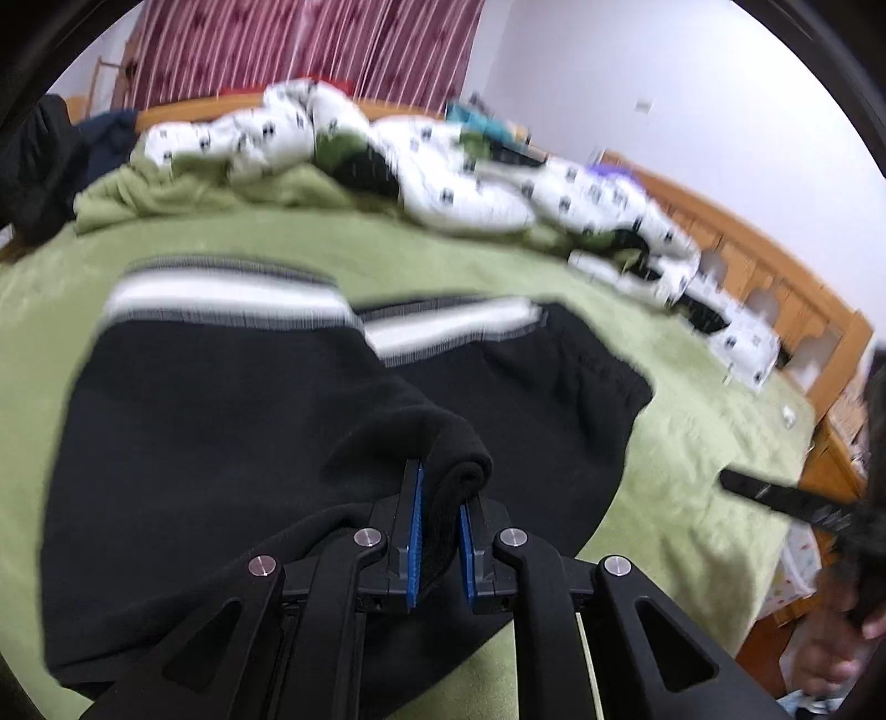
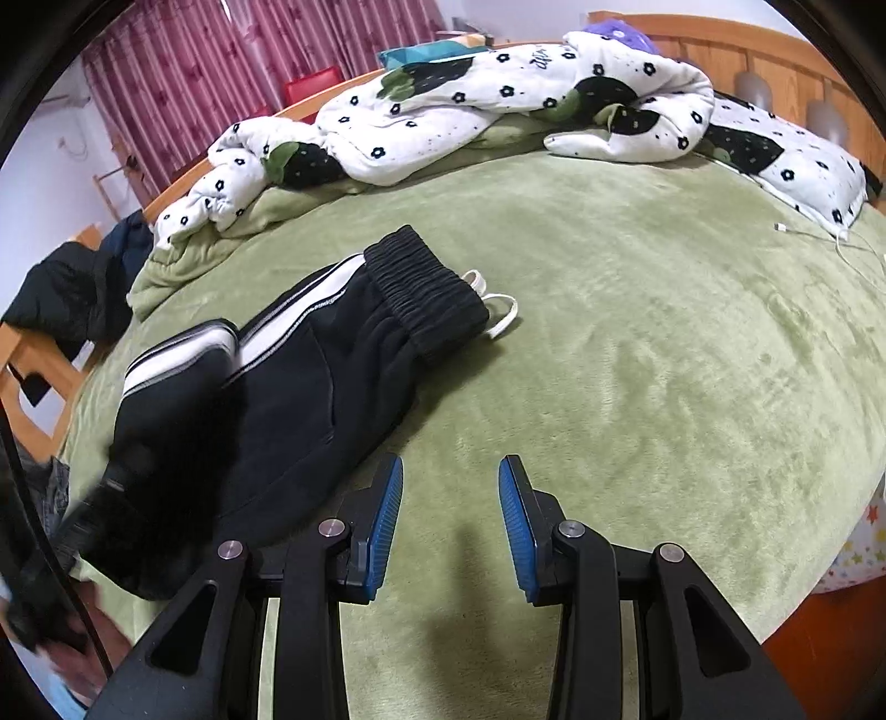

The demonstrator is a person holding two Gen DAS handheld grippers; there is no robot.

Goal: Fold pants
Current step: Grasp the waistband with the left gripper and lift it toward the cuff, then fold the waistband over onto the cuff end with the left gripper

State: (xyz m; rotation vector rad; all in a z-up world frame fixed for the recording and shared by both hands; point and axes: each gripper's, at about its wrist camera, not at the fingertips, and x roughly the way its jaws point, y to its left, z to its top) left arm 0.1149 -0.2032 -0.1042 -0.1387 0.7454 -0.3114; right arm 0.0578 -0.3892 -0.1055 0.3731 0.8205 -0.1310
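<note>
Black pants with white and grey side stripes lie partly folded on the green bed cover. My left gripper is shut on a rolled fold of the black pants fabric and holds it over the lower layer. In the right wrist view the pants lie at the left, with the ribbed waistband and a white drawstring toward the middle. My right gripper is open and empty, over bare green cover just right of the pants. The left gripper shows blurred at the left edge.
A crumpled white duvet with black flowers lies along the far side of the bed. A wooden headboard stands at the right, red curtains behind. Dark clothes hang off the left. A white cable lies on the cover.
</note>
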